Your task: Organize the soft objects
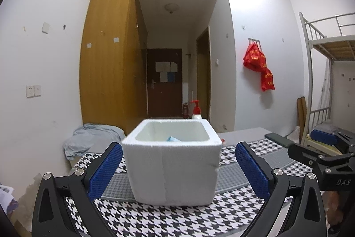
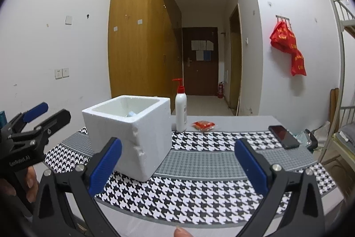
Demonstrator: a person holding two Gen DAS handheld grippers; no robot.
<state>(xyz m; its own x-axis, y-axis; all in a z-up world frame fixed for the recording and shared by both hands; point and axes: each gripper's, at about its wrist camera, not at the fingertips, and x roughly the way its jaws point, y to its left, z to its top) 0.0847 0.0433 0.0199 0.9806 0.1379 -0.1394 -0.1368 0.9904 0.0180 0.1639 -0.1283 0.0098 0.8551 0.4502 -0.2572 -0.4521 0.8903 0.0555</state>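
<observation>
Both our claws spread wide, empty.
The foam box [image 1: 172, 161] sits frame-centre between left gripper [image 1: 178, 167] pads; right gripper [image 2: 177, 164] alongside.

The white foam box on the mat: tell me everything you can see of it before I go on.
The white foam box looks like thick-walled polystyrene, roughly cubic, open-topped with no lid in view. It stands upright on the houndstooth mat, its near corner dented and chipped in the right wrist view. Something small and light blue lies inside; what it is cannot be told. The pump bottle stands behind it, apart. The left tool faces it, open, fingers either side without touching.
</observation>
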